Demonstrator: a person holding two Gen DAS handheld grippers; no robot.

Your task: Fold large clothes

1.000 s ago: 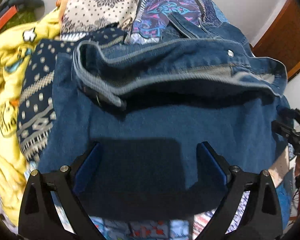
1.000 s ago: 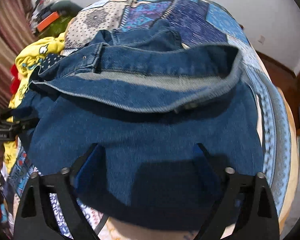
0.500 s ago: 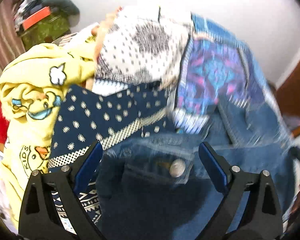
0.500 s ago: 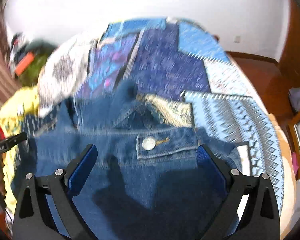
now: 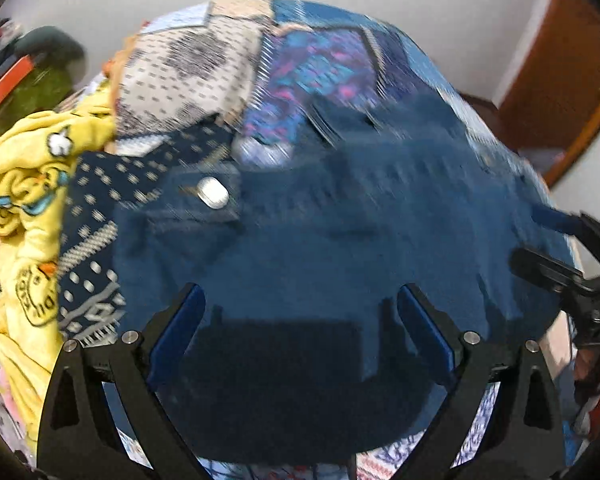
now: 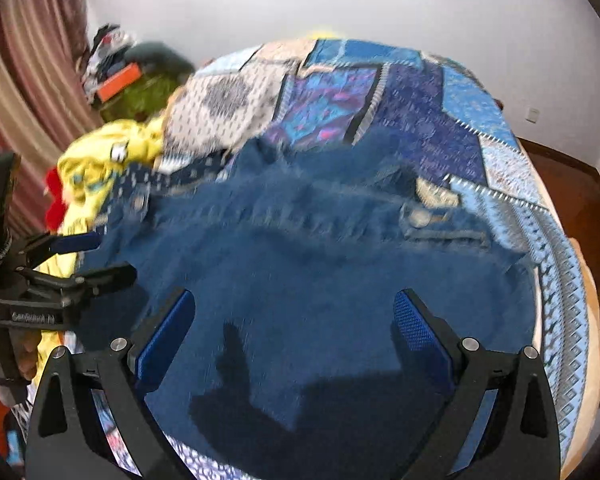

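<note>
On the bed (image 6: 540,216), the denim jacket (image 6: 320,280) now lies spread over the patchwork quilt (image 6: 416,112), its folded half laid down flat. A second ago that upper layer was lifted and draped toward you, showing its pale inner seam; it has since dropped away from the cameras, and a metal button (image 5: 213,197) on a pocket flap faces up. This suggests one fold is complete and the cloth has been let go.

Your left gripper (image 5: 300,336) hangs above the near hem of the jacket with its fingers (image 5: 180,328) spread wide and nothing between them. Your right gripper (image 6: 292,340) hangs likewise over the jacket's near edge, fingers (image 6: 416,332) parted and empty. Motion blur softens both views, so fine creases cannot be judged.

Beside the jacket, on its far left side, lie a yellow printed garment (image 5: 24,184) and a navy dotted cloth (image 5: 112,184), both unfolded and partly under the denim. No basket or other container is visible. The next fold is probably crosswise.
</note>
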